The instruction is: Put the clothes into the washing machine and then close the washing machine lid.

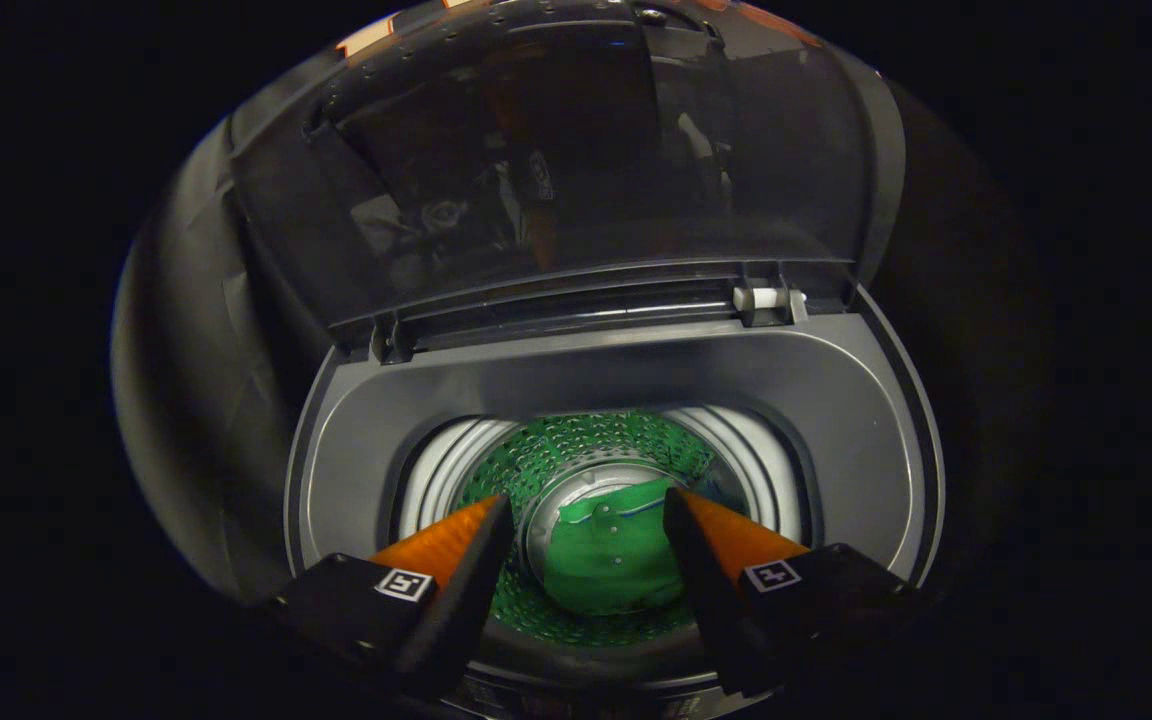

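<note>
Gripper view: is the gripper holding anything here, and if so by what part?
Nothing is held. The gripper is open above the washing machine drum; the green garment lies at the drum's bottom, beyond the fingers.

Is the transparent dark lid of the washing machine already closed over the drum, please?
No: the transparent dark lid stands raised behind the drum opening, with the green cloth lying inside, seen between the open gripper fingers.

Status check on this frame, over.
Gripper open, empty, above the drum. Green garment lies at drum bottom. Lid up, not yet closed. Nothing blocking.
</note>
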Tool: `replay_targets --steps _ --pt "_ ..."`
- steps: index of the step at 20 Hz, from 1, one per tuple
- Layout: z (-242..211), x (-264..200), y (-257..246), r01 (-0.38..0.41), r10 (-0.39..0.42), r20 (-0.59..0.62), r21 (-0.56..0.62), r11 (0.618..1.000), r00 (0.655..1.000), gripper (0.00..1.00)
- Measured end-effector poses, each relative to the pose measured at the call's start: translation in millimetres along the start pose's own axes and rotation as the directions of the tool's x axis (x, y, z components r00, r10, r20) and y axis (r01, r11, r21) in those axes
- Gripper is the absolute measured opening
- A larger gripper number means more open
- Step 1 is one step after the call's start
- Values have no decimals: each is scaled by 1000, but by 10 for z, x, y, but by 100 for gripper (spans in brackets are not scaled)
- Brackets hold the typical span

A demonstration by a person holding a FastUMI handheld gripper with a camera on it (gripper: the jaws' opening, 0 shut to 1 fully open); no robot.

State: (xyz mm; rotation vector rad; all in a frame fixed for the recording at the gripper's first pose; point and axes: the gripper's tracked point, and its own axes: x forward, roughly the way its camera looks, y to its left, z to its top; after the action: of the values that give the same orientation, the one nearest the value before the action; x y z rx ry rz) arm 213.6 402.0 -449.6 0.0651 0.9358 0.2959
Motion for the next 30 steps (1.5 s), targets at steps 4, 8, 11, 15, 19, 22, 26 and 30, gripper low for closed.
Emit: replay_targets --steps 4,8,11,15,19,22,26,30 --pt "51 -226 10 3 -4 35 2 1000 999 98" --pt "351 -563 72 -2 3 111 -8 1000 994 99" --pt "691 -835 123 2 5 177 -39 999 984 99" --pt "1254 -1248 296 -5 28 299 -79 997 954 99" --pt "1923 -1583 519 -30 74 411 -111 993 909 98" --pt "2373 -1677 658 -25 86 469 -135 991 879 98" --pt "2847 -1629 717 -27 95 494 -142 989 864 98" --pt "3052 -1358 624 -9 70 478 -128 992 876 98"
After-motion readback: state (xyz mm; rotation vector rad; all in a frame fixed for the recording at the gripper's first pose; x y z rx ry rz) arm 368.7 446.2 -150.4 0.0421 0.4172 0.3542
